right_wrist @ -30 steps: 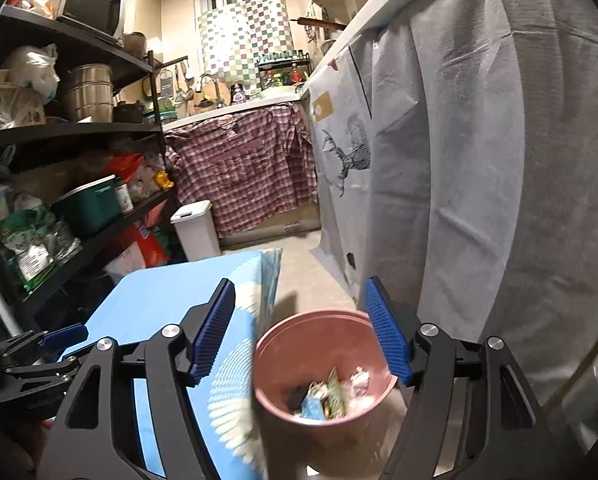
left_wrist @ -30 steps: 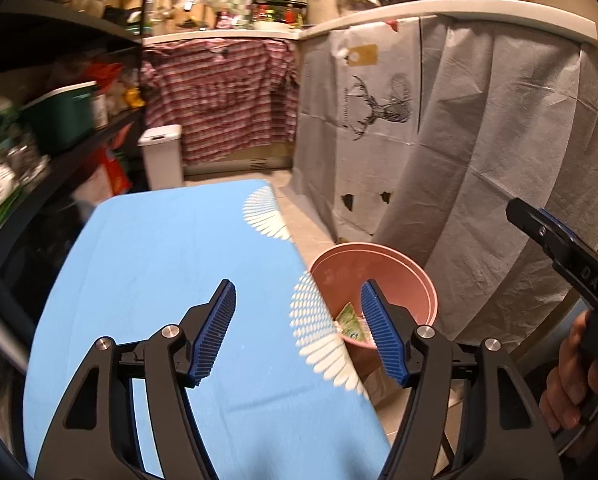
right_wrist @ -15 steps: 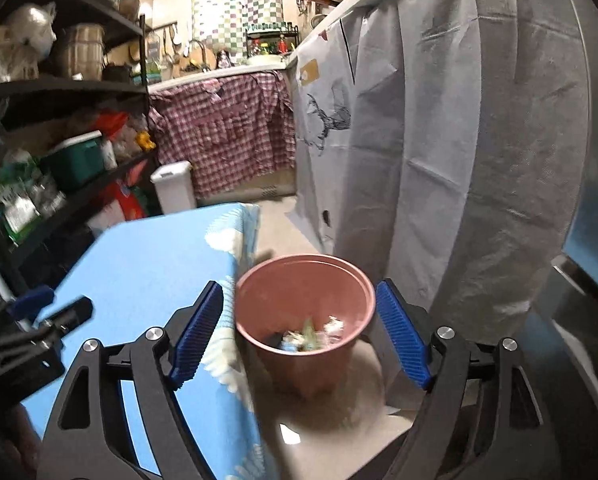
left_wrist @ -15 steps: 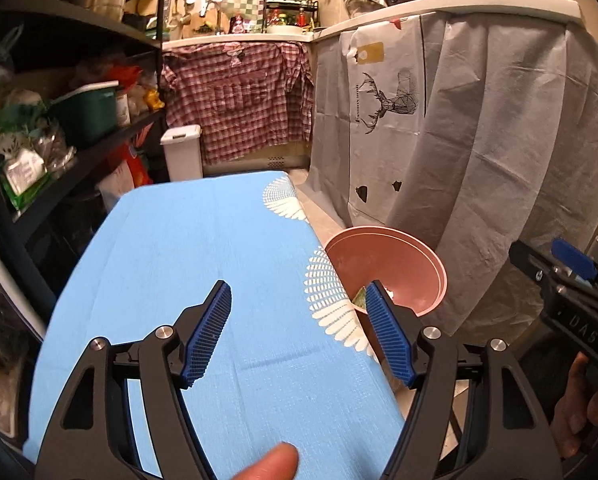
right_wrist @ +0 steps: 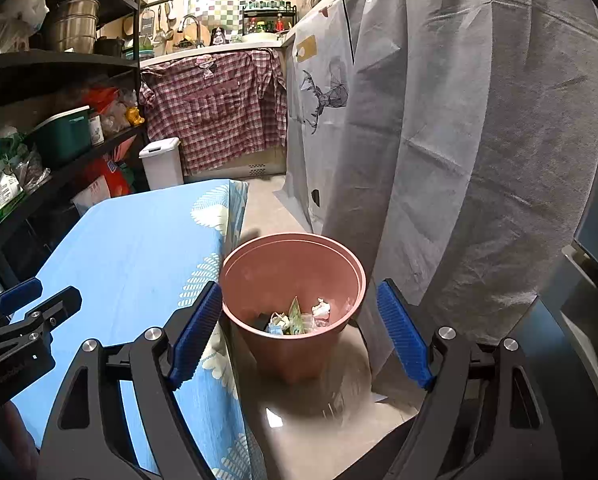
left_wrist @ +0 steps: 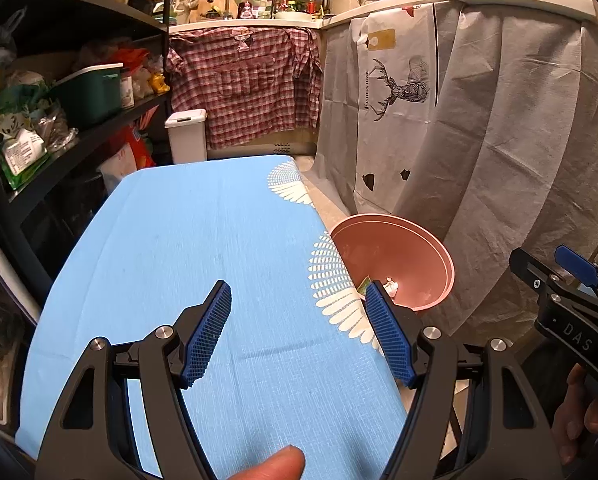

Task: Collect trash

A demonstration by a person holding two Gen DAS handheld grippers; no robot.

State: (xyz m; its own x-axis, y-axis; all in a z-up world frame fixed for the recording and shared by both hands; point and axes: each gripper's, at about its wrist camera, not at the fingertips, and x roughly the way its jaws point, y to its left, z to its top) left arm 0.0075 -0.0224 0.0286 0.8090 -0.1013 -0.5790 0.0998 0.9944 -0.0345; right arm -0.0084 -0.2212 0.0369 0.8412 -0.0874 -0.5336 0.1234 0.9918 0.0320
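Note:
A pink plastic pot (right_wrist: 295, 344) stands on the floor beside the blue-covered table (right_wrist: 131, 264) and holds several pieces of trash (right_wrist: 295, 316): wrappers and crumpled paper. My right gripper (right_wrist: 299, 332) is open and empty, held above and in front of the pot. My left gripper (left_wrist: 299, 336) is open and empty over the table's near right part (left_wrist: 219, 248). The pot also shows in the left wrist view (left_wrist: 403, 260), past the table's right edge. The right gripper's body shows at the right of that view (left_wrist: 567, 312).
A grey cloth with a deer print (left_wrist: 459, 128) hangs close behind the pot. Dark shelves with boxes and bags (left_wrist: 59, 92) line the left. A white bin (left_wrist: 187, 136) and a plaid cloth (left_wrist: 243, 88) stand at the far end. Floor (right_wrist: 331, 420) surrounds the pot.
Both grippers have drawn back and up from the pot. The left gripper has shifted left over the table. Both stay open and empty.

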